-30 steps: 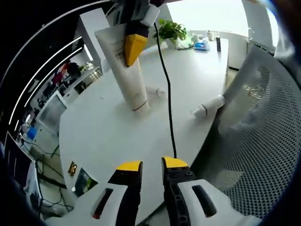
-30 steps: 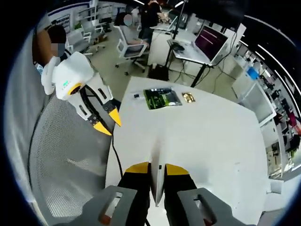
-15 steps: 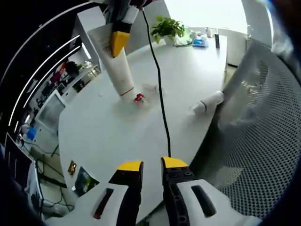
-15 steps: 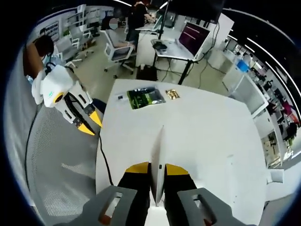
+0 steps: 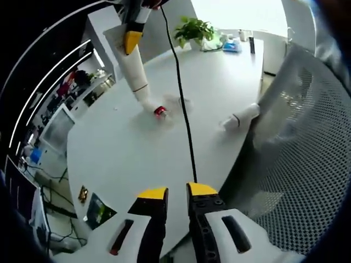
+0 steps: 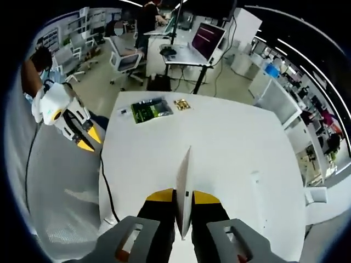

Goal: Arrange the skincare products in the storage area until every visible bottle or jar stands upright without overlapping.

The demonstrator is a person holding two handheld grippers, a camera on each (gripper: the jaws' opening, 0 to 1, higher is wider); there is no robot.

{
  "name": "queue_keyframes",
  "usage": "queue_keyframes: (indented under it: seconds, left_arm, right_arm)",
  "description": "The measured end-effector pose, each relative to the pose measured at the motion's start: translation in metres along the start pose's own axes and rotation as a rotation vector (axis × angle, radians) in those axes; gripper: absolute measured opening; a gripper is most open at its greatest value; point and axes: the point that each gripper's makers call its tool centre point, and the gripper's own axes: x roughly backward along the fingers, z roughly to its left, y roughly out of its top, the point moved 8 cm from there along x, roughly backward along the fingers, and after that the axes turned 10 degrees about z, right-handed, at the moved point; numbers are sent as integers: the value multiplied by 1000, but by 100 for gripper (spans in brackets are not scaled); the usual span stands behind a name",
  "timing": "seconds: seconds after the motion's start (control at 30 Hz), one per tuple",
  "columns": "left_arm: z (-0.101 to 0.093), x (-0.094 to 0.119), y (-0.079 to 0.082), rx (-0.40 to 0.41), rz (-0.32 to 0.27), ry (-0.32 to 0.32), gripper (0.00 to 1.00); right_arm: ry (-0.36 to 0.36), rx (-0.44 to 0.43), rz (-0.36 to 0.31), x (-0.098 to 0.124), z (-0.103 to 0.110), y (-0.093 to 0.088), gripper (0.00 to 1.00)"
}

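My right gripper (image 6: 184, 194) is shut on the flat end of a white tube (image 6: 185, 175), seen edge-on above the white table (image 6: 236, 142). In the left gripper view that tube (image 5: 134, 68) hangs cap down from the right gripper (image 5: 130, 39), its cap close to the tabletop (image 5: 120, 159). Just beside the cap lies a small red-capped item (image 5: 159, 112). A second white tube (image 5: 239, 116) lies flat at the table's edge. My left gripper (image 5: 176, 192) is held off the near edge, narrowly open with nothing between its jaws. It also appears at the left (image 6: 88, 140) over a chair.
A black cable (image 5: 184, 115) runs from the right gripper across the table. A grey mesh chair (image 5: 299, 142) stands against the edge. A plant (image 5: 193, 30) and small items (image 5: 233, 46) sit at the far end. A green packet (image 6: 149, 108) and a gold piece (image 6: 181, 103) lie on a corner.
The right gripper has carried the white tube farther across the table, away from the left gripper. The red-capped item has come into sight beside the tube's cap.
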Motion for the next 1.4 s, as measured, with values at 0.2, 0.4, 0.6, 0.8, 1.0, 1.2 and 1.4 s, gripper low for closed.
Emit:
queue_keyframes:
  seconds: [0.2, 0.4, 0.6, 0.8, 1.0, 1.2, 1.4]
  left_arm:
    - [0, 0, 0, -2, 0, -4, 13]
    - [-1, 0, 0, -6, 0, -10, 13]
    - [-1, -1, 0, -8, 2, -9, 13]
    - [-1, -1, -1, -12, 10, -4, 12]
    - [0, -2, -1, -12, 13, -3, 11]
    - [0, -2, -2, -15, 20, -3, 11]
    - [1, -2, -3, -16, 29, 1, 10]
  right_arm:
    - [14, -39, -2, -1, -15, -8, 1]
    - [30, -94, -26, -2, -30, -14, 1]
    - [24, -124, -36, 0, -49, -19, 1]
    - [19, -146, -40, -1, -64, -25, 1]
    - [10, -175, -39, -6, -78, -31, 1]
    - [8, -201, -21, -15, -89, -40, 1]
    - [7, -230, -19, -19, -96, -44, 1]
